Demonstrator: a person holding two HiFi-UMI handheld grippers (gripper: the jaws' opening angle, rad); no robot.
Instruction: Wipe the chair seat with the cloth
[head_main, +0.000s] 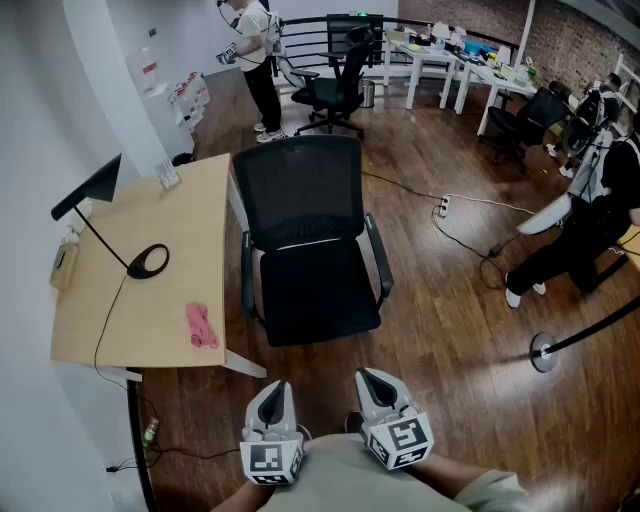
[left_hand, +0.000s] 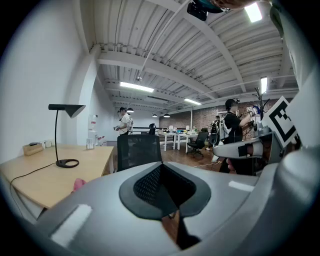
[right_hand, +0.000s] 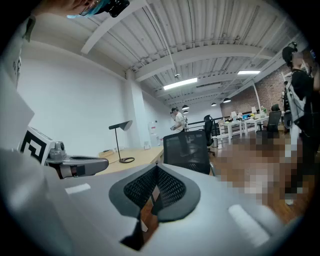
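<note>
Holding left gripper (head_main: 272, 392) and right gripper (head_main: 377, 386) near, jaws together, gripping nothing. Facing cloth (head_main: 202, 326) on desk (head_main: 185, 225), left of chair seat (head_main: 320, 295). Risking nudging cloth off desk's near edge by pinching too shallowly.

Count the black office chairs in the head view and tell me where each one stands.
3. The nearest chair stands beside the wooden desk. The second chair is farther back, near the standing person. The third chair is by the white tables. Others may be hidden in the far clutter.
</note>
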